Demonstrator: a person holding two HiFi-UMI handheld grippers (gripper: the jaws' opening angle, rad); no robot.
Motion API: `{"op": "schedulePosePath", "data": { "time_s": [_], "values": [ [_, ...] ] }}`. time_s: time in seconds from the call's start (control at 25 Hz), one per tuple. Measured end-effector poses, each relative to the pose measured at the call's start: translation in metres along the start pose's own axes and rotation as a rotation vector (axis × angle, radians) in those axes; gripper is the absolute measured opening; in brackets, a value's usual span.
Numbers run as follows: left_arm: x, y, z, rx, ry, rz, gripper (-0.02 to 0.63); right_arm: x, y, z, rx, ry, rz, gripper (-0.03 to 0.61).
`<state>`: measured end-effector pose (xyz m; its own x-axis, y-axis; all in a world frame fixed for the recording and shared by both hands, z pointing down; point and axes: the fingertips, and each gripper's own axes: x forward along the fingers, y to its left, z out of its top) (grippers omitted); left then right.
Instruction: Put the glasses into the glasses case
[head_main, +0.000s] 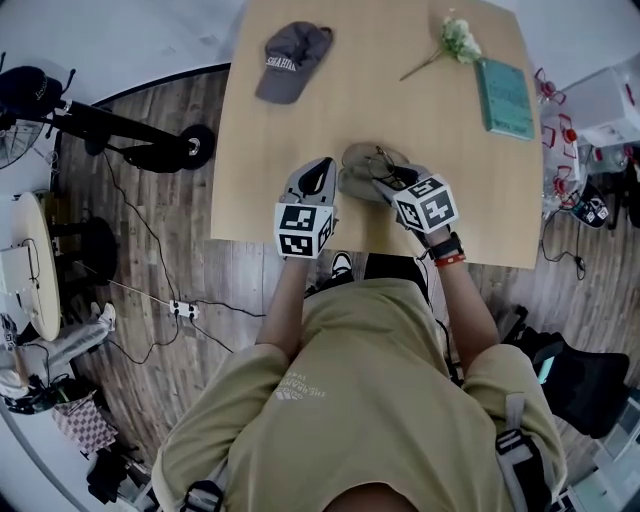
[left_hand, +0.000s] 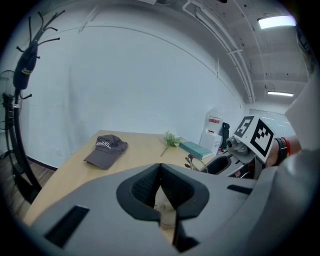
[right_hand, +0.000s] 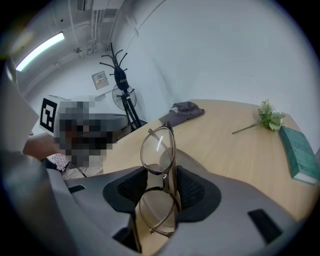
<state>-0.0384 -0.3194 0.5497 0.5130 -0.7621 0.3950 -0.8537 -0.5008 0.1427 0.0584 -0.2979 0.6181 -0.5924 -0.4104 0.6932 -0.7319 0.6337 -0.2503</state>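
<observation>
glasses case (head_main: 356, 181): partly hidden behind right claw (head_main: 388, 182) | book (right_hand: 300, 152): cut by right edge | cap (head_main: 290, 58) lettering: unreadable

Grey cap (head_main: 290, 60), teal book (head_main: 505, 97), beige glasses case (head_main: 360, 182), brown-framed glasses (right_hand: 159, 150).

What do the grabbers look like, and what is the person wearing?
Both the left gripper and the right gripper are grey, with two dark textured pads at the tip. Each carries a white cube printed with black square markers. The person wears a tan short-sleeved shirt and, on the right wrist, a black watch beside a red band.
</observation>
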Motion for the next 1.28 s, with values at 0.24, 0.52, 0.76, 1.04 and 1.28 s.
{"op": "schedulePosePath", "data": {
  "time_s": [0.24, 0.52, 0.76, 1.04, 1.28],
  "values": [
    [0.002, 0.009, -0.009, 0.0, 0.019, 0.004, 0.023, 0.022, -0.004, -0.009, -0.085, 0.11, 0.041, 0.199],
    [0.0, 0.018, -0.015, -0.008, 0.015, 0.019, 0.023, 0.046, 0.006, -0.02, -0.139, 0.212, 0.112, 0.201],
    [-0.004, 0.023, -0.018, -0.02, 0.012, 0.031, 0.023, 0.064, 0.013, -0.031, -0.204, 0.304, 0.157, 0.201],
    [-0.006, 0.032, -0.025, -0.042, 0.023, 0.048, 0.023, 0.077, 0.015, -0.04, -0.274, 0.404, 0.206, 0.201],
    [-0.002, 0.03, -0.029, -0.044, 0.026, 0.051, 0.023, 0.083, 0.01, -0.053, -0.302, 0.464, 0.206, 0.202]
  ]
}}
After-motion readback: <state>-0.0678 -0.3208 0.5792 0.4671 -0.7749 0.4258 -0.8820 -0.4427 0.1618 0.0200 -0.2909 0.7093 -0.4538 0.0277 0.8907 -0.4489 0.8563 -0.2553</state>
